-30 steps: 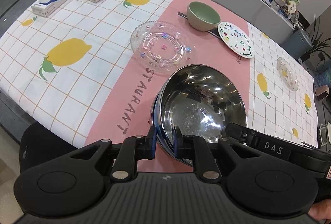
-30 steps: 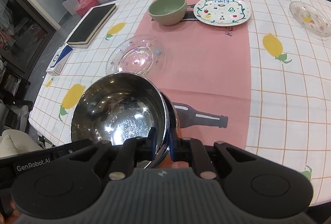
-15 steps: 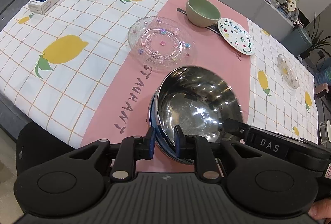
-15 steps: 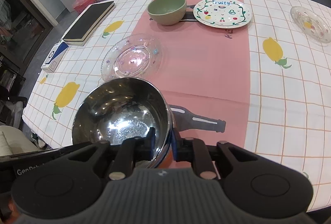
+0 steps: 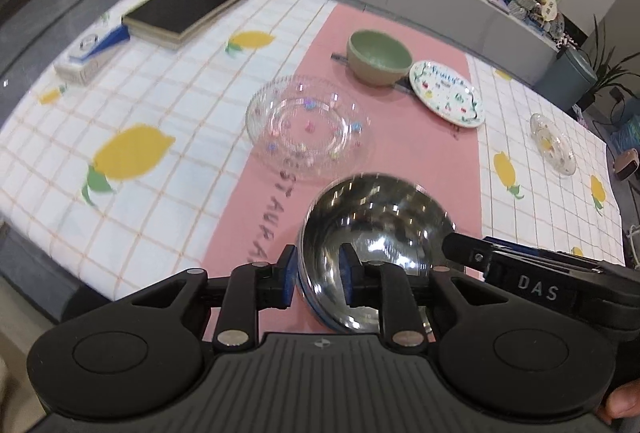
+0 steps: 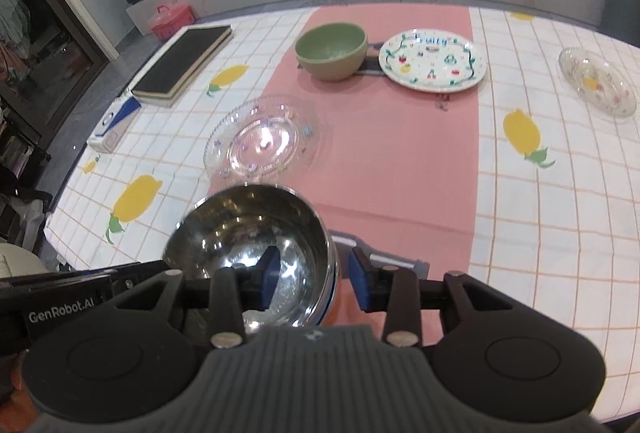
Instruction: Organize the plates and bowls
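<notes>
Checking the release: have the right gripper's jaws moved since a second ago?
Yes. The right gripper jaws have just been opening, now clear of the steel bowl rim between them.

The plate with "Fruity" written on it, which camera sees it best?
The right wrist view. There the Fruity plate faces the camera, with its blue lettering and fruit pictures easy to read. In the left wrist view the same plate is smaller, slanted and blurry, and the green bowl hides part of its edge.
</notes>
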Action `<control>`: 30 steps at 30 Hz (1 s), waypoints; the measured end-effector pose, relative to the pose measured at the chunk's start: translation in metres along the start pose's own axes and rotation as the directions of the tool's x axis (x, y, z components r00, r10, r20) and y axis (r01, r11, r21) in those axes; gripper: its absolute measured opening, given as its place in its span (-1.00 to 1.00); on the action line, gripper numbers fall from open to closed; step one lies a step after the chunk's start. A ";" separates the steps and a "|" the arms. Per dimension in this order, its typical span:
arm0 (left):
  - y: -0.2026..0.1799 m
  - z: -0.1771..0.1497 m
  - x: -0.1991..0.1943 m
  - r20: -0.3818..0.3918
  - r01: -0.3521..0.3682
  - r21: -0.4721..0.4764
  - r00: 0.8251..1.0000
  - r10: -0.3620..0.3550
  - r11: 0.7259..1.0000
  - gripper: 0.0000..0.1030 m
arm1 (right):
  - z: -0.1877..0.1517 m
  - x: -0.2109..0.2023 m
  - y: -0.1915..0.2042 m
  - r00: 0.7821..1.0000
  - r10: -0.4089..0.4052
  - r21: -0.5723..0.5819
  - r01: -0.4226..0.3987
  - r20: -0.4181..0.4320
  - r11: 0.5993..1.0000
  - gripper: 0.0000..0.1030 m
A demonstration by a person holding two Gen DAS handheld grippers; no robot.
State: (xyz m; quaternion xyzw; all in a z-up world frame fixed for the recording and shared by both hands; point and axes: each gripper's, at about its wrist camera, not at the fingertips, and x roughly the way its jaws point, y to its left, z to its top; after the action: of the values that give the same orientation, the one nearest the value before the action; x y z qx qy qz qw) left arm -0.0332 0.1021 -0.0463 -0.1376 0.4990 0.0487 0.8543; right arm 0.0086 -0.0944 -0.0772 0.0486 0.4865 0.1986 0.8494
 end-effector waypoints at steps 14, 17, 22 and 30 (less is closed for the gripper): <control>-0.015 0.056 -0.011 0.121 0.081 0.149 0.988 -0.100 0.986 -0.43 | 0.046 -0.007 -0.030 0.994 -0.036 0.066 0.029 0.101 0.997 -0.16; -0.016 0.071 -0.003 0.123 0.104 0.165 0.984 -0.125 0.981 -0.43 | 0.058 -0.002 -0.040 0.992 -0.042 0.091 0.031 0.115 0.995 -0.16; -0.014 0.098 0.016 0.112 0.149 0.180 0.979 -0.171 0.972 -0.43 | 0.078 0.013 -0.054 0.989 -0.039 0.109 0.023 0.145 0.994 -0.16; -0.014 0.144 0.058 0.090 0.171 0.197 0.977 -0.191 0.965 -0.41 | 0.114 0.056 -0.056 0.988 -0.057 0.132 0.038 0.143 0.991 -0.16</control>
State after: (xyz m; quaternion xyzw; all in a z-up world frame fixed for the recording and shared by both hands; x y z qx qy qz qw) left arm 0.1198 0.1267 -0.0274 -0.0986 0.4397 -0.0695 0.8900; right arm 0.1463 -0.1116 -0.0790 0.1063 0.4358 0.1424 0.8824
